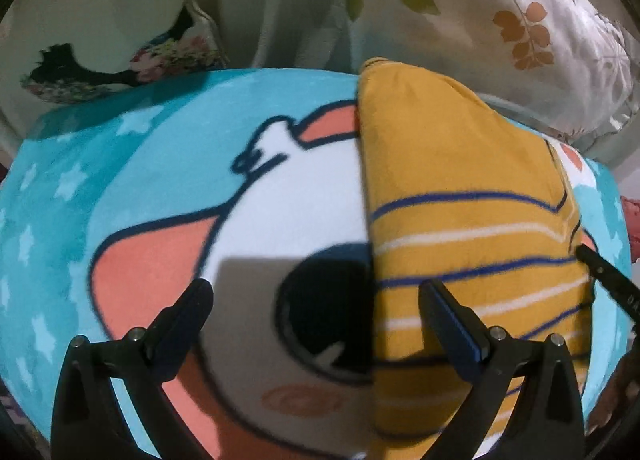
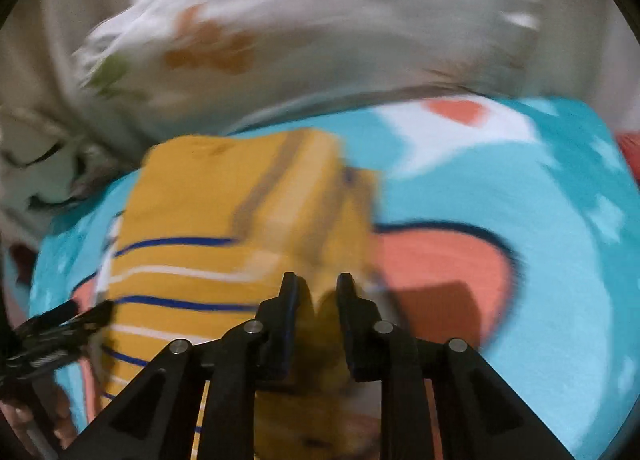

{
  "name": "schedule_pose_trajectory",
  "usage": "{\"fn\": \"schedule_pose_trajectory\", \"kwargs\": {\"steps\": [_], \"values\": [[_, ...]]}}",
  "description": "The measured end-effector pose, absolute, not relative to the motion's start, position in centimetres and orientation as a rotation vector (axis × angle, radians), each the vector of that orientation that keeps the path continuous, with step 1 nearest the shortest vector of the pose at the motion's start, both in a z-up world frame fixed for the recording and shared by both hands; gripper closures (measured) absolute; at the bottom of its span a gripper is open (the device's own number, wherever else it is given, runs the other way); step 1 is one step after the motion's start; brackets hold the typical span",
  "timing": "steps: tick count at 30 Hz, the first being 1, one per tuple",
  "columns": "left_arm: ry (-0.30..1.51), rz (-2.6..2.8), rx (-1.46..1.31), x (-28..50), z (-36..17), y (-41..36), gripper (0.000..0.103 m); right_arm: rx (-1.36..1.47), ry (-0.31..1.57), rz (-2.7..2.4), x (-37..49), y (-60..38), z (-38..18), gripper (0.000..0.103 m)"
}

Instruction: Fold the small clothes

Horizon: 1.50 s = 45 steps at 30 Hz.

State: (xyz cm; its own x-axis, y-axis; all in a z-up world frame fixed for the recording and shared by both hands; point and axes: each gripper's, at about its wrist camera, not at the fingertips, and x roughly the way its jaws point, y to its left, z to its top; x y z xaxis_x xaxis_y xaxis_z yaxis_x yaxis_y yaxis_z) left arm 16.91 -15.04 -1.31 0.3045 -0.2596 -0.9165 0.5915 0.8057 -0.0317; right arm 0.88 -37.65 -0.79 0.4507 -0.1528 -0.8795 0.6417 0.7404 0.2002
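Observation:
A small mustard-yellow garment (image 1: 460,188) with blue and white stripes lies on a blue cartoon blanket (image 1: 132,164). In the left wrist view it sits right of centre, its left edge straight. My left gripper (image 1: 316,300) is open and empty, hovering over the garment's left edge. The right gripper's tip (image 1: 608,276) shows at the garment's right side. In the right wrist view my right gripper (image 2: 318,292) is shut on a fold of the garment (image 2: 192,200) and holds that side lifted over the rest. The left gripper (image 2: 68,320) shows at lower left.
The blanket (image 2: 520,188) covers a cushioned surface. White leaf-print pillows (image 1: 540,20) lie behind it, and a floral-print cloth (image 1: 100,40) at the back left. The right wrist view is motion-blurred.

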Motion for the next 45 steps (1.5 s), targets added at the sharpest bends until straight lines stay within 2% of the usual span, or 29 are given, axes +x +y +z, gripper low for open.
{"fn": "schedule_pose_trajectory", "kwargs": {"steps": [1, 7, 14, 20, 31, 45], "values": [[1.118, -0.571, 0.354, 16.6, -1.1, -14.6, 0.0, 0.566, 0.99, -0.556, -0.3, -38.1, -0.7, 0.061], [1.114, -0.547, 0.395, 12.5, -0.6, -12.4, 0.0, 0.554, 0.985, -0.578, -6.1, -37.2, -0.2, 0.054], [1.201, -0.525, 0.354, 7.0, -1.7, -10.0, 0.0, 0.426, 1.028, -0.499, -8.8, -32.1, -0.7, 0.052], [1.175, -0.535, 0.351, 3.7, -1.5, -8.8, 0.0, 0.343, 1.029, -0.434, -9.8, -29.2, 0.0, 0.047], [1.13, -0.54, 0.312, -0.7, 0.9, -7.7, 0.0, 0.266, 1.043, -0.391, -12.0, -27.0, 0.0, 0.044], [1.133, -0.573, 0.303, -2.2, 1.1, -8.2, 0.0, 0.2, 1.015, -0.378, -12.9, -25.3, 0.8, 0.04]]}}
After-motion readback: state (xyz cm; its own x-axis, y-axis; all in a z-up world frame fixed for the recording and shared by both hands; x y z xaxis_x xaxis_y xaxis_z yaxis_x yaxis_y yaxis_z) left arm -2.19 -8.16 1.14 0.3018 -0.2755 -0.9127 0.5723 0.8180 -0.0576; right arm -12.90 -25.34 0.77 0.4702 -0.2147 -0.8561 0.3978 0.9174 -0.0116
